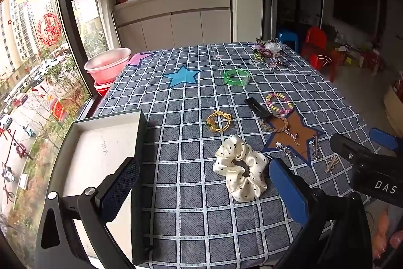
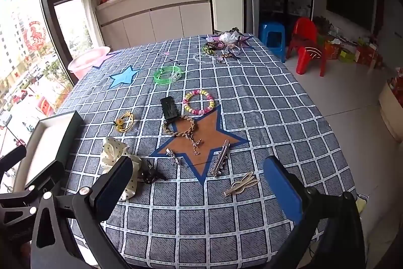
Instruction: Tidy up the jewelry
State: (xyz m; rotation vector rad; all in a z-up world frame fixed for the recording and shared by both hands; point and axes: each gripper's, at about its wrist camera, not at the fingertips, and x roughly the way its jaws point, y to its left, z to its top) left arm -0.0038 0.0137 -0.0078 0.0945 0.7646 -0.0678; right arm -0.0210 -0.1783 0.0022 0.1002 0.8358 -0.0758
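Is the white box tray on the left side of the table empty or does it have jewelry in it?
Empty, as far as shown: the box tray shows only bare white floor, though the left gripper's fingers hide its near part.

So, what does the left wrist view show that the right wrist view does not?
Only the left wrist view shows the red basin under the pink basin, and the right gripper from outside. Only the right wrist view shows the black bow clip by the scrunchie. Both show the open white box, the green bangle and the brown star.
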